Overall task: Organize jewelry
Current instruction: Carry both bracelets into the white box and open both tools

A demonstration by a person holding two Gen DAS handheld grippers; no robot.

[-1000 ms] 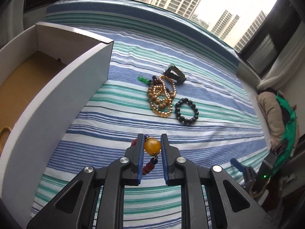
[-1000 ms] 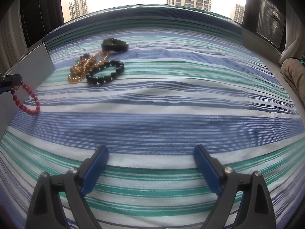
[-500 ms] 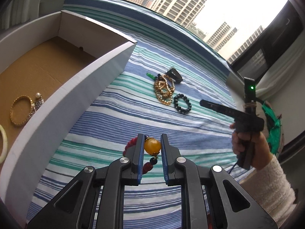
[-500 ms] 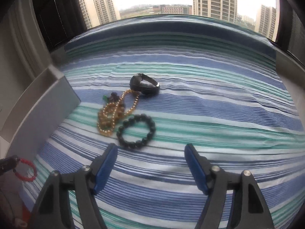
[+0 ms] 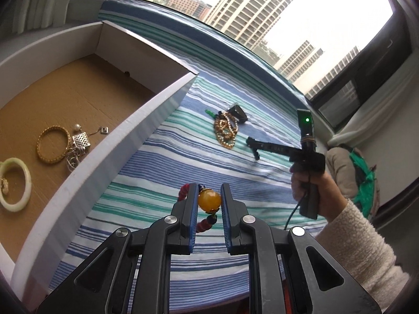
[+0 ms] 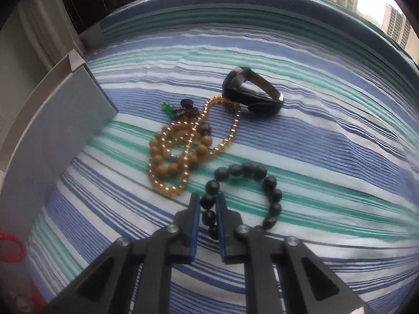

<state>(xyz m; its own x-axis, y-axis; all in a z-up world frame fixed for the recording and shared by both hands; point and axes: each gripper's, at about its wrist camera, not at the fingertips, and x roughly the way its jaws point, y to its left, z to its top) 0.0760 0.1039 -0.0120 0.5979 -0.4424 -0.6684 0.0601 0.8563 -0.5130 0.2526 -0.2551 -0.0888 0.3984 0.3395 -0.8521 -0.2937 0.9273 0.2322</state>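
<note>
Left gripper (image 5: 209,201) clamped on red bracelet's round amber bead (image 5: 209,201), just right of white box (image 5: 110,157), right gripper (image 6: 208,205) jaws closing around matte black bead bracelet (image 6: 246,196), on striped sheet (image 6: 314,136) right of box

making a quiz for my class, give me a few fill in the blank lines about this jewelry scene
1. The left gripper is shut on a bracelet's large ____ bead.
2. The right gripper has beads of the ____ bracelet between its pads.
3. The gold bangle lies inside the ____.
4. The bedsheet has a ____ pattern.

Missing words: amber; black; box; striped
</note>
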